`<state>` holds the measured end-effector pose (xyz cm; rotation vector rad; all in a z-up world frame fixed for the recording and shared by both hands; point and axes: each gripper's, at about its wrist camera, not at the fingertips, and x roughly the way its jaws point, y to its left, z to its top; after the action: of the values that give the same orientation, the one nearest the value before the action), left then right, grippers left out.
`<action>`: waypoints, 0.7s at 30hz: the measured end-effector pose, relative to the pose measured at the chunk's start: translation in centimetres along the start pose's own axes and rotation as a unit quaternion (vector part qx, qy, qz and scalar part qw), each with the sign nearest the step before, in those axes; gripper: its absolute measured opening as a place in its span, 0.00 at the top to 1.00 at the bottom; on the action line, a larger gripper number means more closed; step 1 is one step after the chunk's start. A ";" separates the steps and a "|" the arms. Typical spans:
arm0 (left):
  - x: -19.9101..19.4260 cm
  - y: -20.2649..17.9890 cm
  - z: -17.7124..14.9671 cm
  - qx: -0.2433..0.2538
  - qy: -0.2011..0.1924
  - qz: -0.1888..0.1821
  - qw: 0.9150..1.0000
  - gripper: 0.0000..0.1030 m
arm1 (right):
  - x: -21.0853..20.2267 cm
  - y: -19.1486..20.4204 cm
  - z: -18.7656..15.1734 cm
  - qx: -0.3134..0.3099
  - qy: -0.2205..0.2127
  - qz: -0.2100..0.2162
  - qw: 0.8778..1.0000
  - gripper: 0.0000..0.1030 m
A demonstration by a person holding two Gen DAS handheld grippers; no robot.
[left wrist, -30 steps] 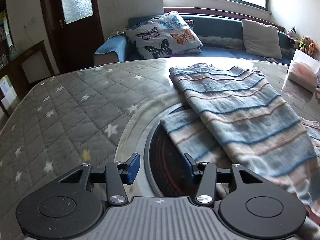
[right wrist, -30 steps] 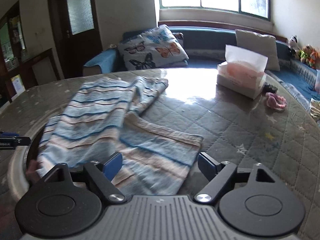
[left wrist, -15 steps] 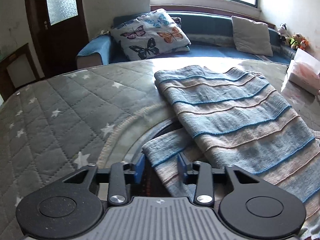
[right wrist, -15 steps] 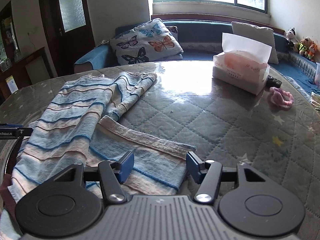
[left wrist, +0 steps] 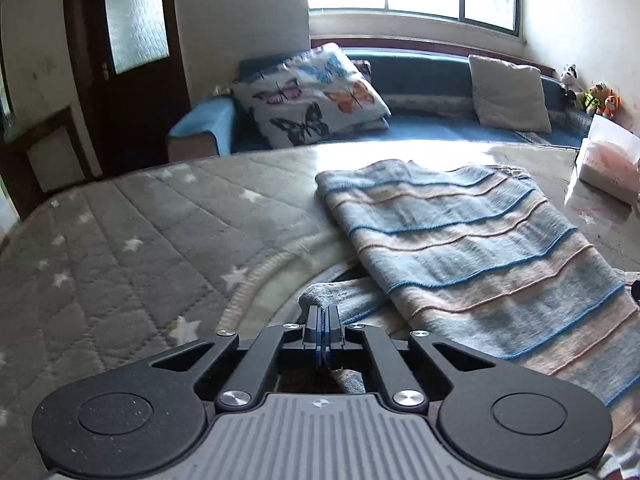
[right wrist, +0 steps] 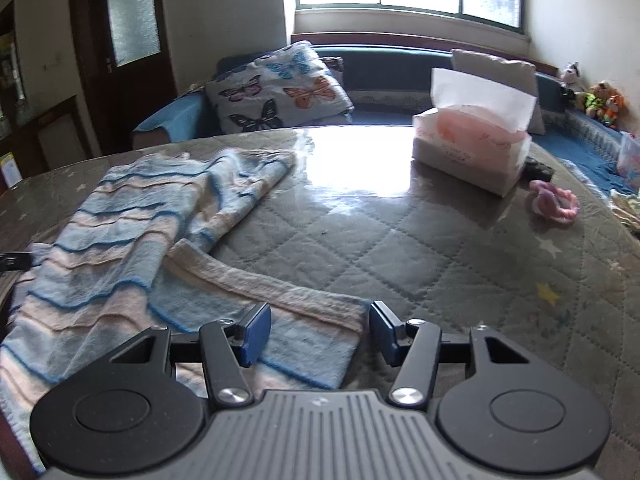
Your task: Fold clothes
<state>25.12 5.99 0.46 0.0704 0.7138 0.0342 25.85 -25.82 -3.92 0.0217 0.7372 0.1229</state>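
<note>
From the left wrist view I cannot see much of the cloth's near corner: my left gripper (left wrist: 322, 322) covers it, and the gripper body fills the whole bottom of the frame. The dark curved gap under that corner, low centre, is too shadowed for me to read. The striped garment (left wrist: 472, 256) runs off the right edge, so its far side is cut off here. In the right wrist view its lower left part disappears behind my right gripper (right wrist: 320, 330) and off the left edge, and a dark bit of hardware at the far left edge is too cropped for me to name.

My left gripper sits low and level, pointing toward the window, its blue pads pressed together on a bunched corner of the garment, a fold of cloth humped just ahead of the tips. My right gripper is also level and low over the table (right wrist: 420, 240), fingers spread wide with nothing between them; the left pad lies over the garment's lower flap, the right pad just past that flap's right corner, above the quilted cover. I cannot tell whether either pad touches.

The garment lies folded over itself across the centre left of the right wrist frame. The tissue box (right wrist: 472, 152) stands upper right, well apart, a pink item (right wrist: 554, 202) beside it
</note>
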 end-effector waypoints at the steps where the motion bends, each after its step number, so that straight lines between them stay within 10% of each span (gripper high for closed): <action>1: -0.4 0.0 -0.1 0.001 -0.003 0.005 1.000 0.99 | 0.0 -0.1 0.0 0.002 -0.001 -0.002 1.000 0.44; 5: -1.3 0.0 -0.2 -0.002 -0.006 0.017 1.000 0.99 | 0.0 -0.1 -0.1 0.001 -0.002 -0.001 1.000 0.47; 10: -2.6 0.4 -0.3 -0.009 -0.005 0.030 0.999 0.99 | -1.1 -0.2 -0.3 0.016 -0.003 0.024 1.000 0.95; 21: -6.7 4.0 -2.3 -0.025 0.023 0.070 0.997 0.99 | -8.5 -3.3 -1.5 0.046 -0.060 -0.018 0.997 0.97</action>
<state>18.51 9.71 3.40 0.0723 0.7527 0.1872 18.96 -30.16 0.48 0.1027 0.6230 0.0524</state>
